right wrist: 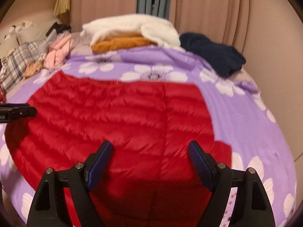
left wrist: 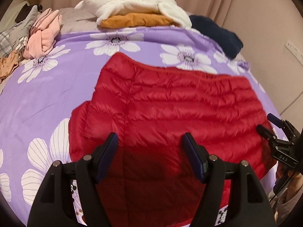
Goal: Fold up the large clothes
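A red quilted down jacket (left wrist: 166,106) lies spread flat on the purple flowered bedsheet (left wrist: 47,94). My left gripper (left wrist: 150,138) hovers over the jacket's near left part, open, with nothing between its blue pads. In the right wrist view the same jacket (right wrist: 113,117) fills the middle, and my right gripper (right wrist: 150,145) hangs open above its near right part, holding nothing. The right gripper (left wrist: 269,123) also shows at the right edge of the left wrist view, jaws apart. The left gripper's black fingertip (right wrist: 22,111) pokes in at the left edge of the right wrist view.
At the far end of the bed sit a white fluffy garment (left wrist: 132,1) on a folded orange one (left wrist: 136,19), a navy garment (left wrist: 217,34) to the right, and pink (left wrist: 44,32) and plaid clothes (left wrist: 11,34) to the left. Beige curtains (right wrist: 208,9) hang behind.
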Motion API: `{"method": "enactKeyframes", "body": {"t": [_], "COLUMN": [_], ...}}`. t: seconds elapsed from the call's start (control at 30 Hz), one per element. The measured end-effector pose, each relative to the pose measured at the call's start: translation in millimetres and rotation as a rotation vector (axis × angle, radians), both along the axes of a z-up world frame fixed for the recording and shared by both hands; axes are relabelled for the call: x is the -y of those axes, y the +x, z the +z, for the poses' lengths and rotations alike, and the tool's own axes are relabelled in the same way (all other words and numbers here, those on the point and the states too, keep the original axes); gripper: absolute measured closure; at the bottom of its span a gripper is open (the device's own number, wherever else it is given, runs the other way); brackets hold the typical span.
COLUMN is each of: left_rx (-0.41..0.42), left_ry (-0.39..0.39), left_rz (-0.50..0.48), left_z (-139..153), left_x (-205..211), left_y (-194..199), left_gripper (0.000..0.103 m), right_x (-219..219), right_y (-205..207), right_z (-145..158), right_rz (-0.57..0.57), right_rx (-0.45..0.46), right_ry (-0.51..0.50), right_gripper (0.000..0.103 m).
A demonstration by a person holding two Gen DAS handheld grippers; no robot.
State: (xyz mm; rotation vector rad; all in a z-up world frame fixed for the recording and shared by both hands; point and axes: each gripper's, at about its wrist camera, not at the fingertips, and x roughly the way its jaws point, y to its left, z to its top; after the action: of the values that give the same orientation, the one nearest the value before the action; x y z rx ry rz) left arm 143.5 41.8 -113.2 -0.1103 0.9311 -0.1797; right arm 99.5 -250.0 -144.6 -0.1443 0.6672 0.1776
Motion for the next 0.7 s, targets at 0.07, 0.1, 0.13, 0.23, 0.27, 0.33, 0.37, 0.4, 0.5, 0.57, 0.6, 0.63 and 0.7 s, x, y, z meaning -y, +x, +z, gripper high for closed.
{"method": "enactKeyframes", "body": {"t": [0.07,0.1,0.13,0.23,0.27,0.33,0.37,0.4,0.5,0.57,0.6,0.63,0.7], "left_rx": [-0.011,-0.014,-0.017,-0.026,-0.029,-0.034,-0.038,-0.040,-0.045,-0.047,-0.047,-0.047,-0.049], "left_ry": [0.024,0.030,0.034,0.046,0.047,0.049,0.049,0.048,0.043,0.042,0.042,0.042,0.042], "left_rz": [-0.003,-0.007,-0.009,-0.014,-0.015,-0.016,-0.018,-0.018,-0.020,-0.021,-0.022,-0.022,-0.022], "left_z": [-6,-9,-10,-13,-14,-16,-17,-18,-21,-22,-22,-23,-24], "left_x": [2,3,4,5,6,7,7,8,8,9,9,9,10], "left_y": [1,1,1,1,2,3,3,4,4,4,4,4,4], "left_gripper": [0.032,0.032,0.031,0.031,0.031,0.030,0.030,0.030,0.030,0.030,0.030,0.029,0.029], "right_x": [4,6,8,11,11,10,12,12,11,10,10,10,10], "right_y": [8,9,11,13,14,15,16,17,14,13,13,13,13], "right_z": [-12,-15,-17,-22,-24,-26,-27,-28,-32,-33,-34,-34,-34], "right_rz": [-0.026,-0.035,-0.040,-0.042,-0.040,-0.037,-0.036,-0.035,-0.035,-0.036,-0.037,-0.037,-0.036], "right_rx": [-0.058,-0.075,-0.086,-0.102,-0.105,-0.113,-0.116,-0.118,-0.120,-0.116,-0.115,-0.114,-0.115], "right_ry": [0.017,0.039,0.061,0.093,0.093,0.094,0.102,0.110,0.127,0.125,0.125,0.125,0.126], "right_gripper": [0.020,0.020,0.020,0.020,0.020,0.020,0.020,0.020,0.019,0.019,0.019,0.019,0.019]}}
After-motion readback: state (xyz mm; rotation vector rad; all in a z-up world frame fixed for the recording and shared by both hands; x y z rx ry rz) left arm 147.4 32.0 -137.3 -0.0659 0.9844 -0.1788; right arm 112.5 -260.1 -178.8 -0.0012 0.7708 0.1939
